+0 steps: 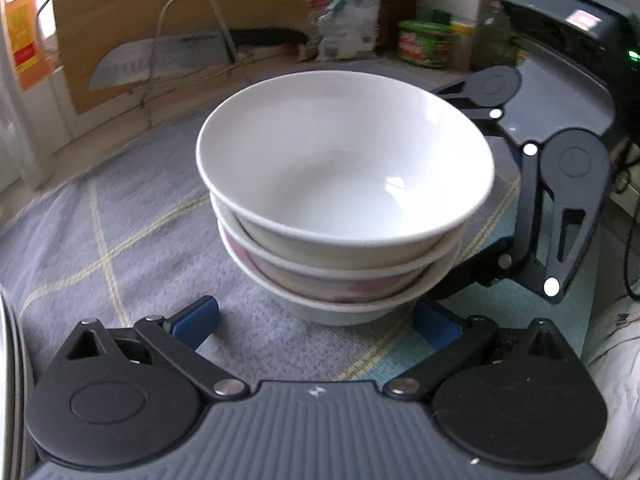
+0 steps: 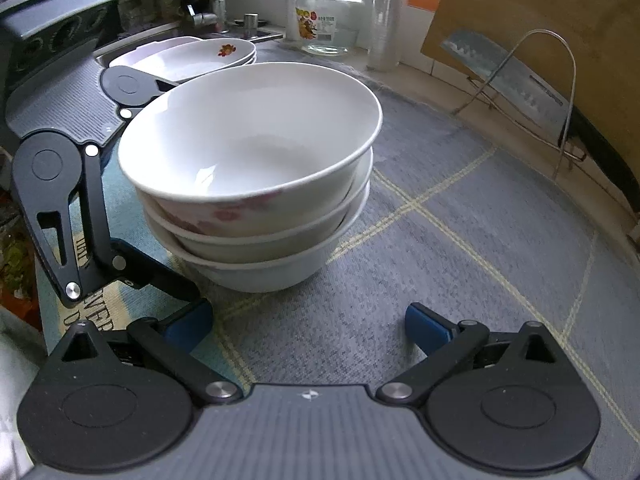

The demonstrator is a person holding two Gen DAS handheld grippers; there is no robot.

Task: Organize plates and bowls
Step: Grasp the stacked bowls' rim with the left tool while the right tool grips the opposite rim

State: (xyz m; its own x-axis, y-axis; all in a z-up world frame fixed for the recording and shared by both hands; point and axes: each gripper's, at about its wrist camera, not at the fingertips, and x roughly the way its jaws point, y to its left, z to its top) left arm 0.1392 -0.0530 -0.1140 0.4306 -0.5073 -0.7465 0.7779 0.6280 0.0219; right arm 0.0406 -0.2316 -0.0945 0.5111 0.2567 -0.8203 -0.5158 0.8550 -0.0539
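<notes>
In the left wrist view, the left gripper [image 1: 316,322] stands with its jaws spread wide and nothing between them; its blue pads [image 1: 198,316] sit at the lower middle of the frame, either side of the foot of a stack of bowls [image 1: 340,200]. No pad presses on the stack. The stack is 3 white bowls nested one in another, in the centre of the frame, standing on a grey-blue checked cloth [image 1: 120,208]. The middle bowl shows a pink pattern on its outer wall.

In the right wrist view, the right gripper [image 2: 310,326] is likewise open and empty, its pads at the lower middle, with the same bowls [image 2: 252,168] just above and left of centre. The left gripper's linkage shows at the left edge, close beside the stack.

At the upper left of that view lies a stack of plates [image 2: 192,60], the top one bearing a small flower print, well apart from the bowls. A glass jar [image 2: 328,20] stands at the top middle. At the upper right a cleaver [image 2: 504,76] leans in a wire rack [image 2: 560,92] against a wooden board [image 2: 540,12].
</notes>
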